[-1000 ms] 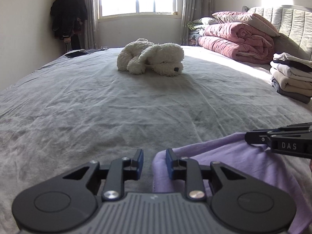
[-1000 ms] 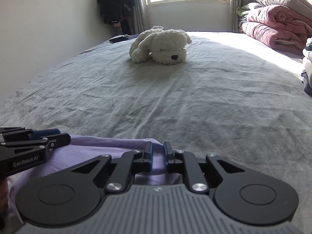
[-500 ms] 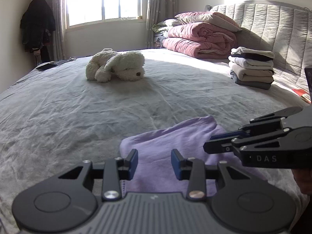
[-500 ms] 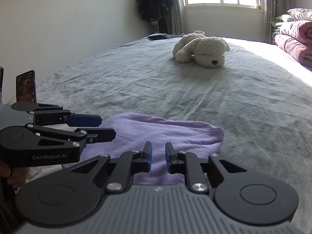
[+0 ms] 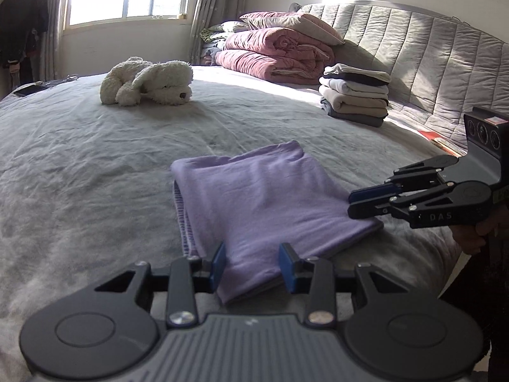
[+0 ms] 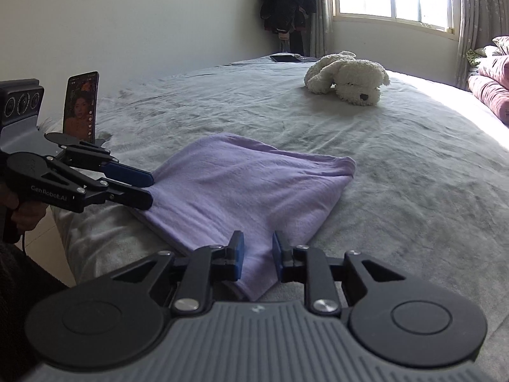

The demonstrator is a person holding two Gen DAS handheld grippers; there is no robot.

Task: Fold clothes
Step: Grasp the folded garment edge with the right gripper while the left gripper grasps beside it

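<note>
Item 1, left gripper: fingers spread, jaws have just been opening; the near-left corner of the purple garment is lying between the pads, cloth not pinched, released.

Item 2, purple garment: folded flat on the grey bedsheet, lying ahead of both sets of fingers, near edge running under them; ribbed hem showing just left of the left pad.

Item 3, right gripper: fingers a little apart, jaws have just been opening; the near-right corner is sitting between the pads, not gripped.

Item 4, folded stack: well beyond the fingers, to the right, by the headboard.

Handling note (judgement): fold looks done; next grip probably needs both pads taking all layers at the near corners, lifting evenly, so the fold isn't slipping apart en route to the stack.
</note>
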